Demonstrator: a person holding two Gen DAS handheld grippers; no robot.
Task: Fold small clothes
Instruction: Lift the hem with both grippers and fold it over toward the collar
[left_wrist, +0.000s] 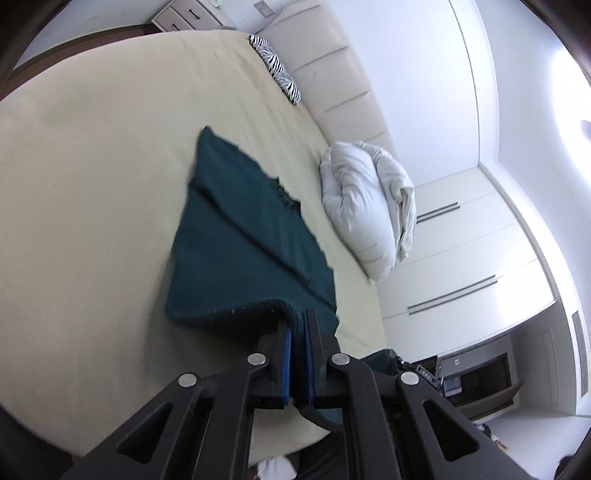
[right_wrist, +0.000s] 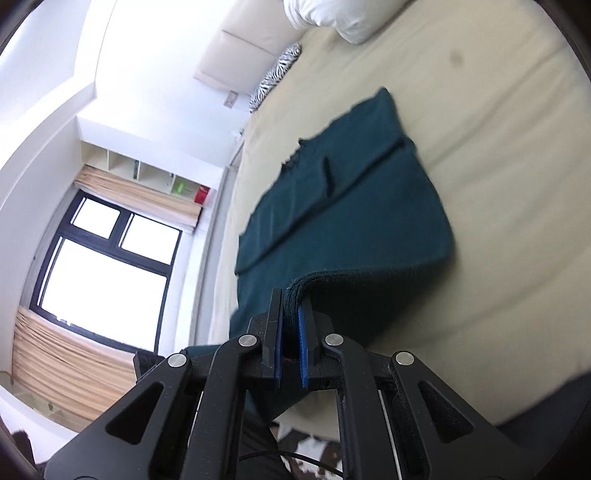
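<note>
A dark teal garment (left_wrist: 240, 229) lies spread on a cream bed sheet (left_wrist: 92, 184), with a fold crease along its length. My left gripper (left_wrist: 298, 325) is shut on the garment's near edge, lifting that edge off the bed. In the right wrist view the same teal garment (right_wrist: 351, 206) stretches away from me, and my right gripper (right_wrist: 291, 306) is shut on its thick near edge, also raised above the cream sheet (right_wrist: 498, 184). Both held corners hang over the near side of the bed.
A white pillow (left_wrist: 365, 206) lies beside the garment by the padded headboard (left_wrist: 332, 62); it also shows in the right wrist view (right_wrist: 332, 14). A zebra-print cushion (left_wrist: 277, 70) sits farther along. White wardrobes (left_wrist: 461, 258) stand past the bed. A window (right_wrist: 103, 251) shows at left.
</note>
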